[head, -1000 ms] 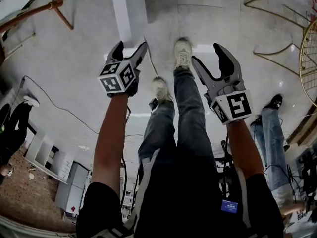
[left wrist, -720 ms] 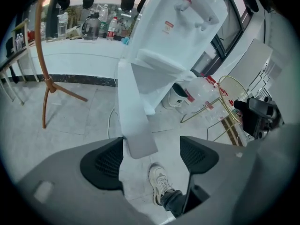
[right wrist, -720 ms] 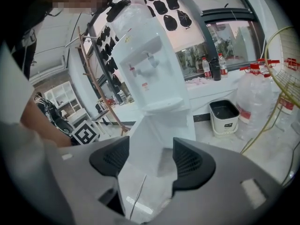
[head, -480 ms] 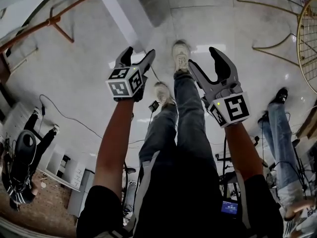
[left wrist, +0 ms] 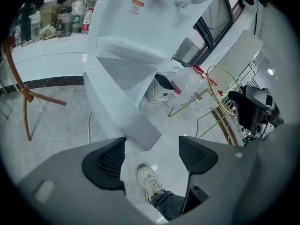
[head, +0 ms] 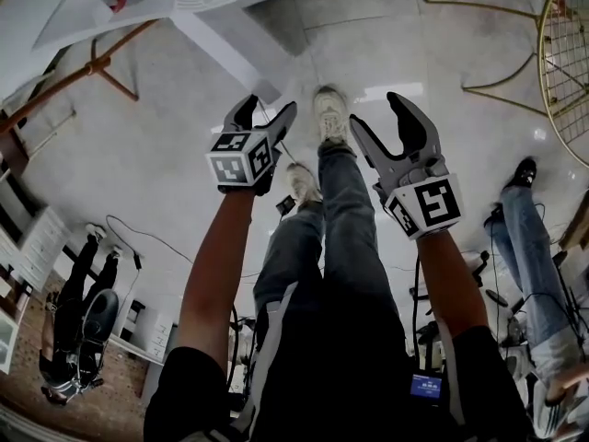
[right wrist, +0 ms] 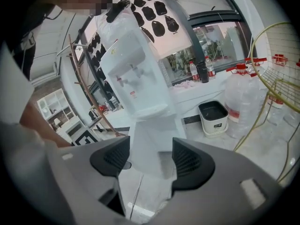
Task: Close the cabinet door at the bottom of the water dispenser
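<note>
The white water dispenser stands ahead on the pale floor, its taps up top. Its lower cabinet door seems swung outward, with a greyer recess beside it. In the left gripper view the dispenser leans overhead and its long lower panel runs down to the floor. The head view catches the dispenser at the top edge. My left gripper and right gripper are held out in front, both open and empty, well short of the cabinet. My shoe shows between the left jaws.
A white bin and large water bottles stand right of the dispenser. A gold wire rack is at the right, a brown frame at the left. A cable trails over the floor. Another person's legs are at my right.
The dispenser has come into the top of the head view. Both grippers have drifted across the floor toward it, the left one rightward, and my front foot has stepped ahead.
</note>
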Demonstrator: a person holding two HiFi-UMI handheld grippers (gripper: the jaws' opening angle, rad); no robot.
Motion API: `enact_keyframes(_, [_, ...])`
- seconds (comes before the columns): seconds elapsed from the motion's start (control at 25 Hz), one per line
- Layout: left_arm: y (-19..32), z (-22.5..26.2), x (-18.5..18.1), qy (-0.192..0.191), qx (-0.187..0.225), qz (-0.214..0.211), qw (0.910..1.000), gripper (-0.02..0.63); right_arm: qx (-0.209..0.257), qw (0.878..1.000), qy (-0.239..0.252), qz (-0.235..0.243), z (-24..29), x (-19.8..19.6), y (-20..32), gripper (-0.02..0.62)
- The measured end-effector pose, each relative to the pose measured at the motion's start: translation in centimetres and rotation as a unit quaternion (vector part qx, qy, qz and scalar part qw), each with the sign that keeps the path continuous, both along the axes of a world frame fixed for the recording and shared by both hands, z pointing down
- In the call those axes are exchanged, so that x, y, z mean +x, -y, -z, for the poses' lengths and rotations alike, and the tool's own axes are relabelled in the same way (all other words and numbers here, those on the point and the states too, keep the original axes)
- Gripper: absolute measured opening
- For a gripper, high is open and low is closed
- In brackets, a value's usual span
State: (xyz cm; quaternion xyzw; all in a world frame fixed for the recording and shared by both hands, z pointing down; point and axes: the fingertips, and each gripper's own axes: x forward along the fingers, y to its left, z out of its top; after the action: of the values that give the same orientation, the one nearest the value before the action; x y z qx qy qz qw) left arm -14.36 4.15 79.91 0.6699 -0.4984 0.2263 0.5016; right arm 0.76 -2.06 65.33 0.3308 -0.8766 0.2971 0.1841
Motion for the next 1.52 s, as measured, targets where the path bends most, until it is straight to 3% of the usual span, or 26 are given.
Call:
enact_keyframes(0.16, [1.1,0.0,1.0,-0.012,0.001,-0.006,0.9999,0.371,0.003,1.0,-0.004,-0.004,-0.1,0.5,1.3,0.281])
enact_keyframes(0.52, [4.6,-0.5,0.6,-0.016,0.015,0.041,0.9989,0.367,0.0,1.0,-0.01,-0.009,-0.3,1.7,2.2,0.279])
enact_keyframes(0.84, [6.0,-0.7,1.6,-0.025,0.007,0.006,0.9997,0.366,-0.009,1.0,-0.012,-0.026,-0.2,1.4,2.7,0.276])
enact_keyframes(1.2, [8.0,-1.4,3.0,-0.017,-0.005,-0.035,0.9992,0.324,-0.016,0.998,-0.012,-0.064,-0.2,2.7,3.8,0.272])
enact_keyframes(1.52, [9.9,-1.9,3.5,-0.036,-0.004,-0.018,0.9992,0.321,-0.023,0.995,-0.015,-0.093,0.4,3.8,4.6,0.264])
